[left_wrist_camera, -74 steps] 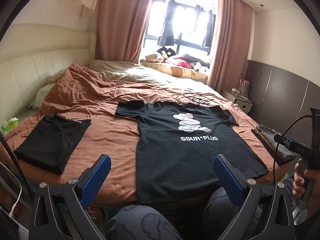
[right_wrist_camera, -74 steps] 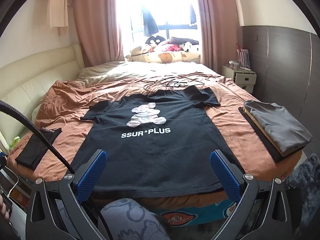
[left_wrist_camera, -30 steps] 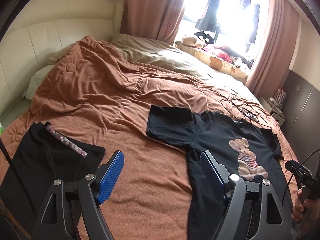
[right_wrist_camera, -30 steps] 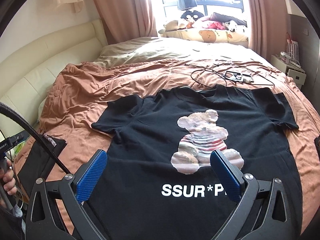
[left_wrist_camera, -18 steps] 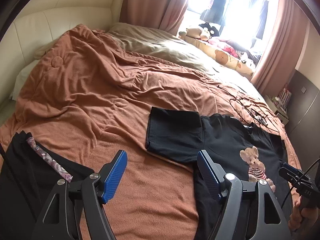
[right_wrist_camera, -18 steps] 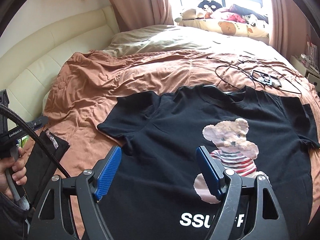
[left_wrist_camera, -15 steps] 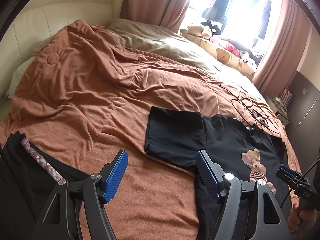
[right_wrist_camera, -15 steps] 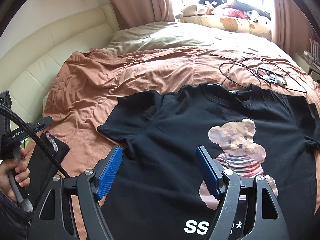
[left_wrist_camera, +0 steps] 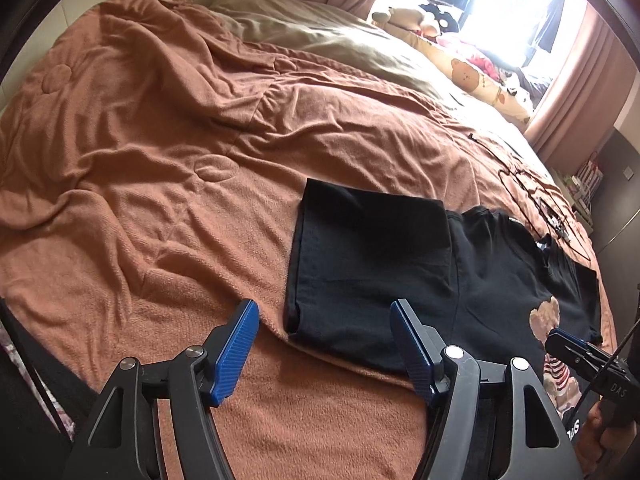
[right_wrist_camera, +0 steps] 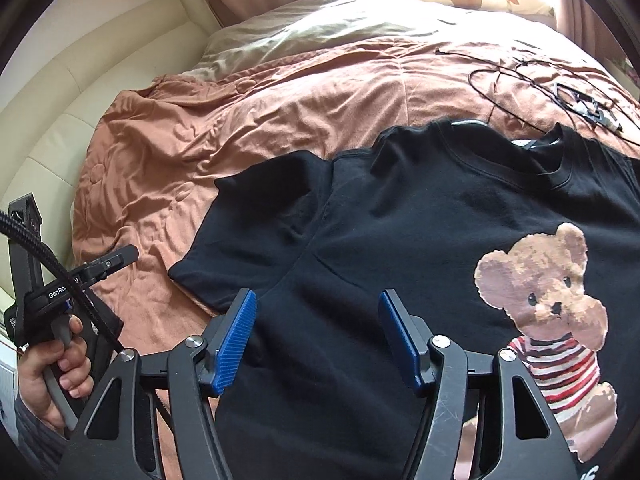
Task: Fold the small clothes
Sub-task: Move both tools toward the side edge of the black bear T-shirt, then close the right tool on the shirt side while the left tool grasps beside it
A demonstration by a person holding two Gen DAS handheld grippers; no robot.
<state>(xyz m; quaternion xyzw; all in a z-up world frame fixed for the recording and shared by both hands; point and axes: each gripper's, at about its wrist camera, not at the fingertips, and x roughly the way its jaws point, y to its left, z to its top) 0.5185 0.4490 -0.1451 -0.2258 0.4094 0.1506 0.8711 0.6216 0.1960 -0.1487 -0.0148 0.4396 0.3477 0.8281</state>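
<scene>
Rust-brown blanket (left_wrist_camera: 160, 152) is covering most of the bed, rumpled, with a beige sheet (left_wrist_camera: 320, 36) lying beyond it toward the window. Pink curtain (left_wrist_camera: 576, 92) is hanging at the right of the window; a bear-print bolster (left_wrist_camera: 480, 76) and soft toys are sitting along the far edge. Cream padded headboard (right_wrist_camera: 80, 92) is running along the left side, clear only in the right wrist view.

Black T-shirt (right_wrist_camera: 420, 240) is lying flat, front up, on the near right part of the blanket, collar toward the window. Black cable loop (right_wrist_camera: 520, 84) is lying on the blanket just past the collar.

Left gripper (left_wrist_camera: 324, 344) is hovering with fingers spread wide and empty, bracketing the near edge of the shirt's sleeve (left_wrist_camera: 360, 272). Right gripper (right_wrist_camera: 316, 340) is also gaping, nothing between the pads, over the shirt body beside the armpit seam.

Left view alone is showing the sleeve hem opening and a dark garment edge with patterned trim (left_wrist_camera: 24, 368) at bottom left, mostly cut off. Right view alone is showing the teddy-bear print (right_wrist_camera: 556, 312) in full, and the hand (right_wrist_camera: 52, 372) gripping the other tool's handle.

White lettering under the bear is being cropped by the frame edge. Whether either gripper is touching fabric is unclear. Window is blown out.
</scene>
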